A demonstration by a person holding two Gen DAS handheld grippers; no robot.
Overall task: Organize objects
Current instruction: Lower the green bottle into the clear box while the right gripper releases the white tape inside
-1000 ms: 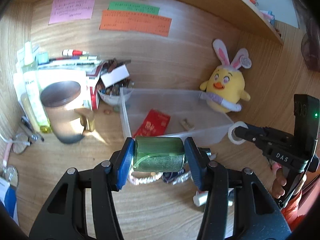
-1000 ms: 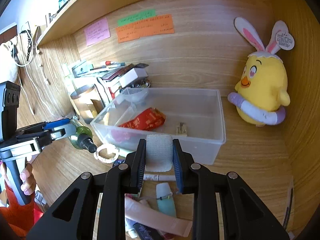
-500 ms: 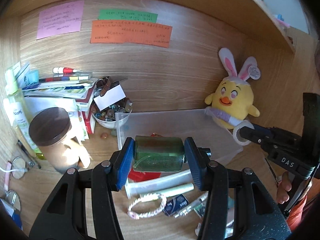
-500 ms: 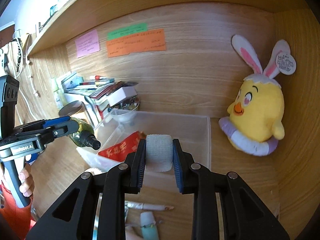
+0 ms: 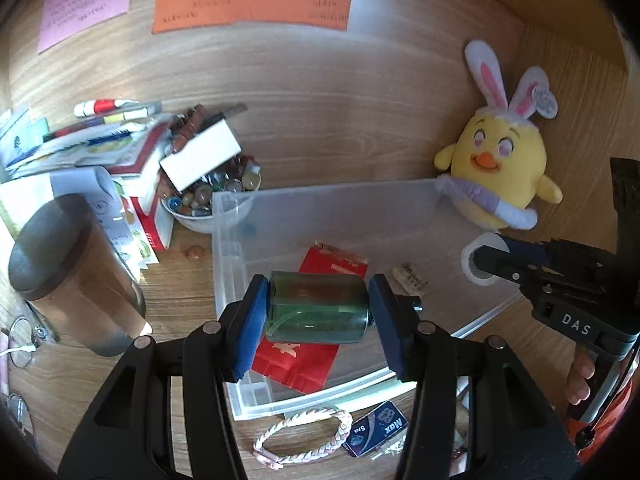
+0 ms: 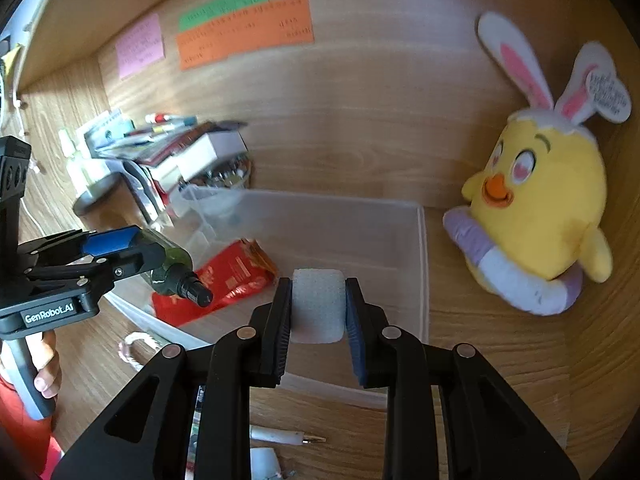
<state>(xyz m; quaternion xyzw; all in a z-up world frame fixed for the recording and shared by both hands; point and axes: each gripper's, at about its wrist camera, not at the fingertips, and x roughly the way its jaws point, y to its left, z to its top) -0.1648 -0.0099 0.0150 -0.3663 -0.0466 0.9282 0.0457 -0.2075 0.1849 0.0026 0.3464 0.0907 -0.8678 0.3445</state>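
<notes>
Hovering over bin (image 5: 424, 196) | left tool (image 5: 318, 308) clenched on bottle (image 5: 318, 306), long axis 3-to-9 o'clock | right tool (image 6: 318, 308) clenched on tape roll (image 6: 318, 306), bin at 12 o'clock

Both wrist views above bin (image 5: 328, 208)

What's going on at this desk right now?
A person is tidying the desk with a claw in each hand. The left claw is shut on a green bottle, held on its side above the clear bin. The right claw is shut on a white tape roll, also over the bin. Inside lie a red packet and a small eraser. A braided bracelet is on the desk in front.
</notes>
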